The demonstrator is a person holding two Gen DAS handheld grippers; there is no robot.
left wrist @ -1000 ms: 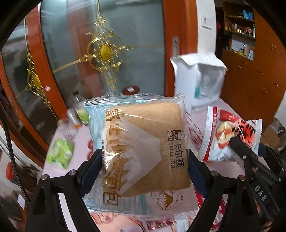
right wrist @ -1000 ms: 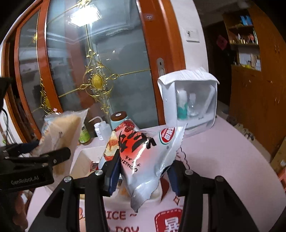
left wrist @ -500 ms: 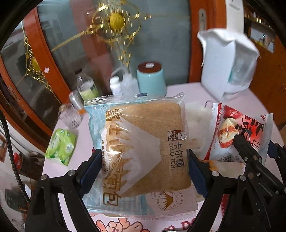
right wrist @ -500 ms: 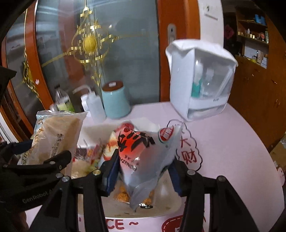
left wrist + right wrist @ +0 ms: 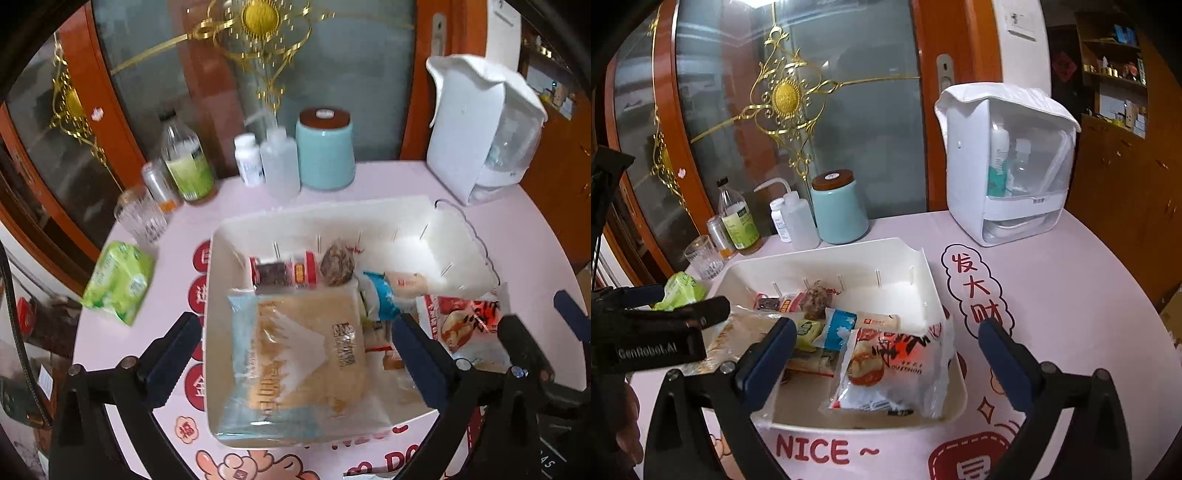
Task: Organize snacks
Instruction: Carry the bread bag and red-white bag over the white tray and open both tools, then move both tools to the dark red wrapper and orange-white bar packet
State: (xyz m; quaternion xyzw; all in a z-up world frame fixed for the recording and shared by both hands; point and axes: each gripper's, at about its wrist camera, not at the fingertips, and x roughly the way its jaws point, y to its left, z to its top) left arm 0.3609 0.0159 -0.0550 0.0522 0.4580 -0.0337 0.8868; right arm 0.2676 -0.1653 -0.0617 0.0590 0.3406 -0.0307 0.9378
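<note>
A white bin (image 5: 332, 210) (image 5: 827, 254) stands on the pink table and holds several snacks. The bread packet (image 5: 299, 354) (image 5: 738, 332) lies flat in its left half. My left gripper (image 5: 297, 356) hovers over the bread with its jaws opening, and the pads stand clear of the wrapper on both sides. The red-and-white snack bag (image 5: 894, 365) (image 5: 465, 325) rests in the bin's right front corner. Above the bag my right gripper (image 5: 886, 347) is also opening, touching nothing. A brown round snack (image 5: 336, 264) and a blue-white packet (image 5: 382, 295) lie further back.
Behind the bin stand a teal jar (image 5: 325, 151) (image 5: 838, 206), small bottles (image 5: 277, 162) and a glass (image 5: 142, 218). A green tissue pack (image 5: 118, 280) lies to its left. A white lidded box (image 5: 1008, 162) sits at the back right, against a glass door.
Both grippers came down over the bin and their jaws spread. The bread left the left gripper and the red-and-white bag left the right one; both now lie in the bin.
</note>
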